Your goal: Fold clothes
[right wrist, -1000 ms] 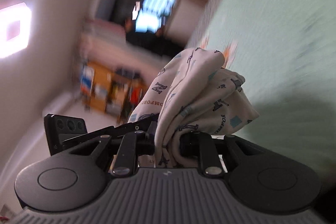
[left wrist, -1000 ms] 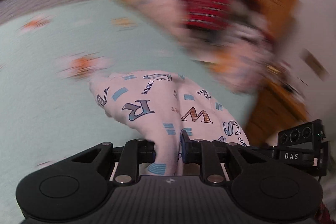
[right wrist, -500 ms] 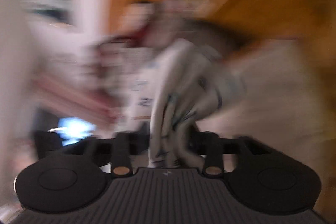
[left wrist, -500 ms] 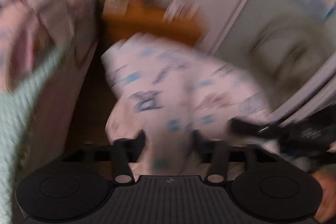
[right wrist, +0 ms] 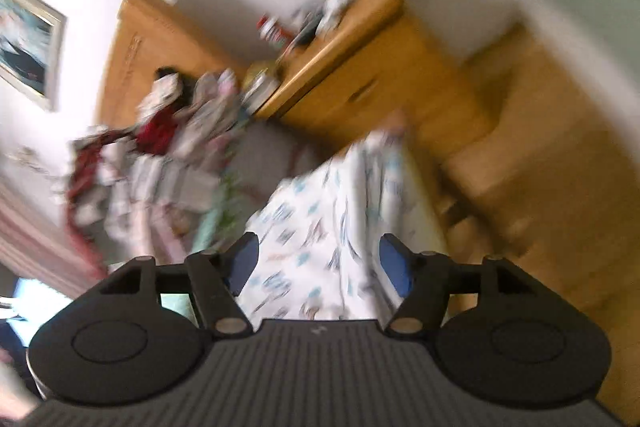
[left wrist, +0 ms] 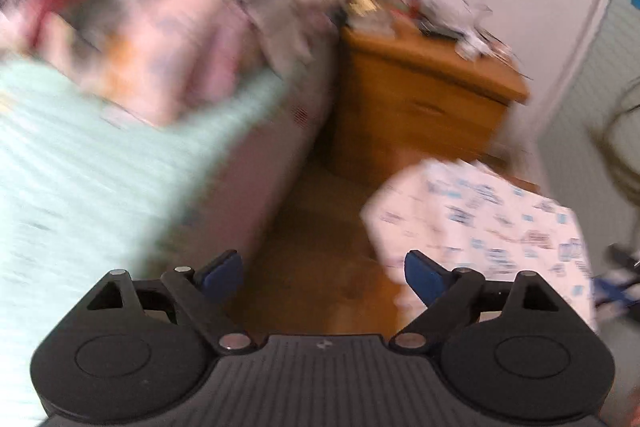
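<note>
Garment (right wrist: 336, 227) lengthwise between opening right claw (right wrist: 316, 263) pads.

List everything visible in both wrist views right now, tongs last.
printed garment: 1, white with blue lettering, beside the nightstand, right of the bed; in the right wrist view it lies between the pads, none pressing it
clothes pile: 1 heap, pink, red and grey, on the bed, blurred
bed cover: 1, mint green, left
nightstand: 1, orange wood, against the wall, small clutter on top
framed picture: 1, on the white wall
left tongs: black, blue pads, just opened, nothing between them
right tongs: black, blue pads, just opened
</note>
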{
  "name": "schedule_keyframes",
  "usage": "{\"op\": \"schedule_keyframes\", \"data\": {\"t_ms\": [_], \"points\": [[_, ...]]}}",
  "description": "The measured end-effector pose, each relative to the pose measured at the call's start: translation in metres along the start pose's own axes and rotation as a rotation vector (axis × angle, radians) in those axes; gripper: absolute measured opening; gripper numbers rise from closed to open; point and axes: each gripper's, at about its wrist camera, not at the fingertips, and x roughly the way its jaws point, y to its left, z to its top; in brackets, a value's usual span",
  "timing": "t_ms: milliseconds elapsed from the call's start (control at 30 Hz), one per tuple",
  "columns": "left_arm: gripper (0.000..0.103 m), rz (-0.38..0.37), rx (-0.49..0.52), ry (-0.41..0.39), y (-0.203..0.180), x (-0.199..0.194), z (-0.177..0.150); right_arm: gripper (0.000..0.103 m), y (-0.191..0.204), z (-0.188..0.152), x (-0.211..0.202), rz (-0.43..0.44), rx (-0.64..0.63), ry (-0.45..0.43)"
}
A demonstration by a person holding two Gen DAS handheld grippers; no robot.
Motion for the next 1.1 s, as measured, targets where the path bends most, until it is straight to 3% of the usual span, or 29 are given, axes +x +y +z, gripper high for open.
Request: {"op": "schedule_keyframes", "data": {"t_ms": [33,133,267,333,433,567,633,733,833,1000,1100], "points": [[0.1,0.05,0.023,-0.038,0.008,-0.019,-0.002,0.069,0.02,-0.004,-0.008,-0.026,-0.106,-0.053],[0.102,0.168,0.038,-0.111,0.038,-0.074,-0.008,0.074,0.098,-0.03,-0.019,-0.072,-0.458,-0.159],[0.102,0.33,-0.067,-0.179,0.101,-0.151,-0.024,0.092,0.211,-0.091,-0.022,0.113,-0.775,-0.205],[0.102,0.448,-0.107,-0.227,0.127,-0.192,-0.04,0.092,0.269,-0.13,-0.024,0.214,-0.916,-0.201],[0.102,0.671,-0.146,-0.295,0.162,-0.254,-0.069,0.094,0.341,-0.18,-0.033,0.422,-0.991,-0.084],[0.102,1.031,-0.169,-0.29,0.201,-0.32,-0.11,0.096,0.43,-0.253,-0.034,0.624,-1.045,0.286],[0.102,1.199,-0.234,-0.278,0.222,-0.35,-0.132,0.096,0.468,-0.289,-0.039,0.69,-1.066,0.441],[0.102,1.374,-0.368,-0.284,0.251,-0.393,-0.166,0.096,0.517,-0.336,-0.062,0.755,-1.104,0.5],[0.102,1.371,-0.504,-0.282,0.283,-0.431,-0.199,0.096,0.561,-0.379,-0.076,0.814,-1.157,0.52],[0.102,1.211,-0.652,-0.227,0.337,-0.466,-0.261,0.096,0.592,-0.451,-0.103,0.857,-1.212,0.628],[0.102,1.16,-0.738,-0.194,0.367,-0.474,-0.296,0.096,0.595,-0.495,-0.106,0.85,-1.246,0.717]]}}
